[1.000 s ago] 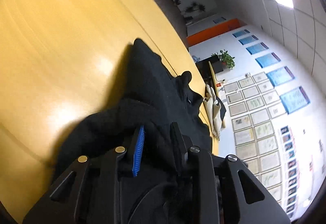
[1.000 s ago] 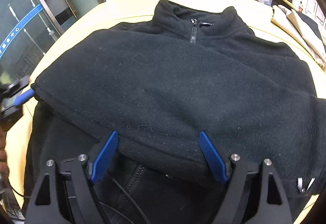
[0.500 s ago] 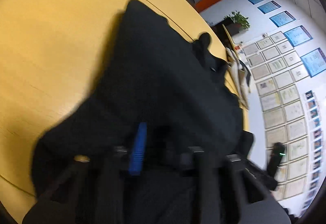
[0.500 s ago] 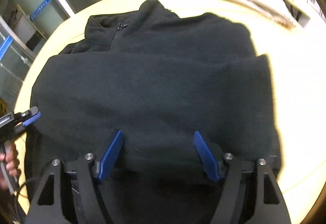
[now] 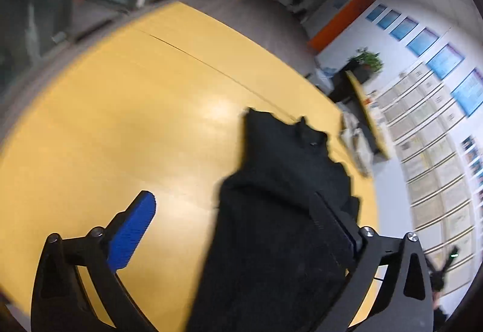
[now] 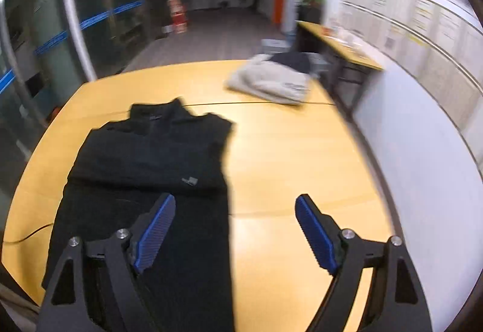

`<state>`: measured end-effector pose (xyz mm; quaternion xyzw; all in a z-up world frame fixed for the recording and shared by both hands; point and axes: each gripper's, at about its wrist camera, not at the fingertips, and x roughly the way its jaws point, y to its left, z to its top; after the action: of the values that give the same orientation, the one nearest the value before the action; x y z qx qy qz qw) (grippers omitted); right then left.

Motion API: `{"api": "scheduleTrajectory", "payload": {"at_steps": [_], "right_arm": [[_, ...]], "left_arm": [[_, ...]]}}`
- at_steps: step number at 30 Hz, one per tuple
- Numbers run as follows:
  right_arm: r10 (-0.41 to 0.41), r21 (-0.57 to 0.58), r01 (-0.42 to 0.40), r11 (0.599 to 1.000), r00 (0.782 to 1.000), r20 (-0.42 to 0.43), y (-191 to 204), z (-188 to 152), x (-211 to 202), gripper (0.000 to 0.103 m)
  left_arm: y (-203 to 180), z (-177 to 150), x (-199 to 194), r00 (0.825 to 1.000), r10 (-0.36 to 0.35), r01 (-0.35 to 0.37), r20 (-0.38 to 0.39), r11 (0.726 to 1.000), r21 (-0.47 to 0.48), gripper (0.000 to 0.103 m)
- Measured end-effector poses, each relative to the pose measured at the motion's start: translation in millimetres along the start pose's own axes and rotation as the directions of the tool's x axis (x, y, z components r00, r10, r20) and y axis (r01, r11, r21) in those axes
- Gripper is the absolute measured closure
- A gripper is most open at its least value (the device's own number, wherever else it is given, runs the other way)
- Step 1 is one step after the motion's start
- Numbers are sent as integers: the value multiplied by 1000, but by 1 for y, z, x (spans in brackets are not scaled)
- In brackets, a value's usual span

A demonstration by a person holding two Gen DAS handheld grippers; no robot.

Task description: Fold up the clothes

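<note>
Black fleece: the black zip-collar fleece jacket [image 6: 145,175] lies flat on the round yellow wooden table [image 6: 286,157], sides already turned in to a narrow strip, collar at the far end.
Long axis: it runs from the near table edge away toward the collar, roughly along the direction both cameras look.
Left tongs [image 5: 238,226]: jaws spread wide, holding nothing; the blue pad [image 5: 132,229] hangs over bare table, and the fleece [image 5: 280,211] lies under the dark finger on the other side.
Right tongs [image 6: 234,229]: jaws spread wide, empty; the left-hand blue pad [image 6: 155,231] sits over the strip's right edge, the other over bare wood.
Which way: the near hem lies below and between both tongs; each is about equally near it.
Likely next move: judging by the lie, grip the near hem and carry it toward the collar.
Also there: a folded grey-and-dark garment pile [image 6: 271,81] at the far table edge, well apart.
</note>
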<state>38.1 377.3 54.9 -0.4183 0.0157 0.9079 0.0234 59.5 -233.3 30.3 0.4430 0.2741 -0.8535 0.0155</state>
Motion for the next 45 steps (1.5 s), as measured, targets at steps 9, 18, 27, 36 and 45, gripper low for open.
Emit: {"api": "scheduleTrajectory", "payload": {"at_steps": [9, 18, 27, 36, 45], "right_arm": [[22, 9, -21, 1000, 995, -95, -83, -77, -47, 12], [166, 61, -157, 986, 972, -169, -95, -166, -37, 13], [1, 34, 2, 999, 997, -75, -169, -161, -150, 12], [26, 18, -25, 1000, 995, -100, -179, -166, -154, 12], [318, 62, -312, 948, 918, -239, -68, -203, 8, 13]], "left_arm": [[42, -86, -56, 977, 168, -144, -132, 974, 174, 0], [30, -195, 56, 935, 116, -51, -336, 979, 197, 0], [30, -166, -53, 984, 86, -62, -159, 987, 152, 0], [44, -140, -113, 978, 207, -202, -29, 972, 120, 0], [32, -214, 71, 913, 135, -55, -384, 975, 213, 0]]}}
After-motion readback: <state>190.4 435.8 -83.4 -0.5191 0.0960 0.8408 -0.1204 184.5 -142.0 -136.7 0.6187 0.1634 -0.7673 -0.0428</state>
